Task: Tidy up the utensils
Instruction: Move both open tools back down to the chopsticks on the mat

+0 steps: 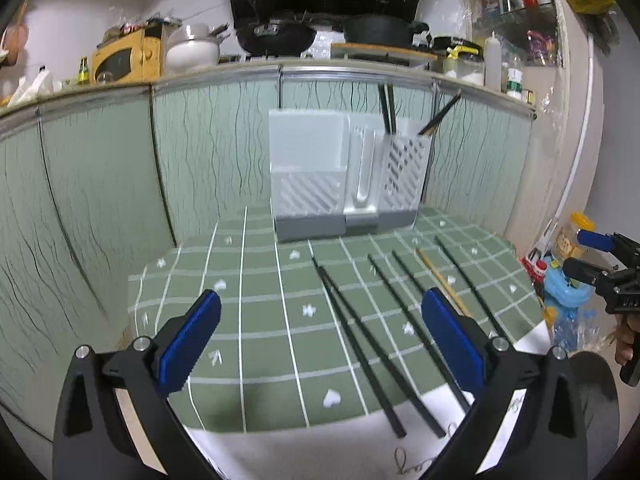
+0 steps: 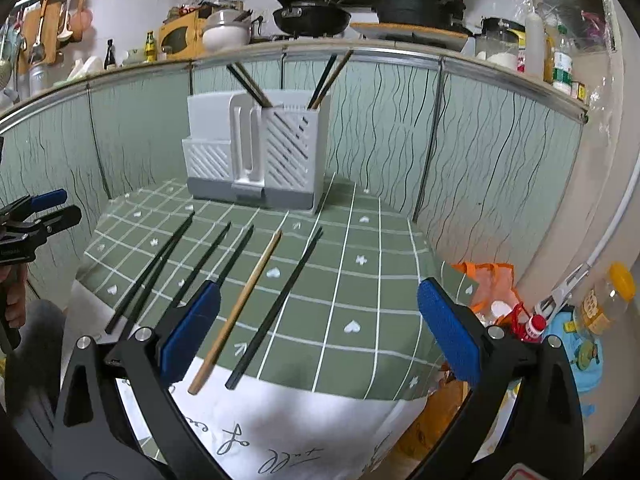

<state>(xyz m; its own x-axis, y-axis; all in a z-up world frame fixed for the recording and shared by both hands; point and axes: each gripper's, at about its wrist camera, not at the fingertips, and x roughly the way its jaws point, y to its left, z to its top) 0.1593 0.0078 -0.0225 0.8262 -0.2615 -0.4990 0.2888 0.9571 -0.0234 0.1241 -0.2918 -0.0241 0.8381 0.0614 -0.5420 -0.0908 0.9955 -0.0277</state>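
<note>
Several black chopsticks (image 1: 360, 344) (image 2: 276, 308) and one wooden chopstick (image 2: 236, 316) (image 1: 442, 284) lie side by side on a green checked cloth (image 1: 260, 300) (image 2: 360, 280). At the cloth's far edge stands a white and grey utensil holder (image 1: 344, 176) (image 2: 256, 152) with several chopsticks (image 2: 328, 80) upright in its slotted compartment. My left gripper (image 1: 320, 340) hovers open above the near edge, with the chopsticks ahead between its fingers. My right gripper (image 2: 320, 328) is open too, over the wooden and a black chopstick. Each gripper also shows at the other view's edge: left gripper (image 2: 44, 212), right gripper (image 1: 600, 256).
Green wavy-patterned cabinet doors (image 1: 200, 152) rise behind the cloth, under a counter with pans (image 1: 276, 36) and a yellow microwave (image 1: 128, 58). Jars, bottles and bags (image 2: 560, 320) crowd the floor to the right. A person's hand (image 1: 626, 340) holds the right gripper's handle.
</note>
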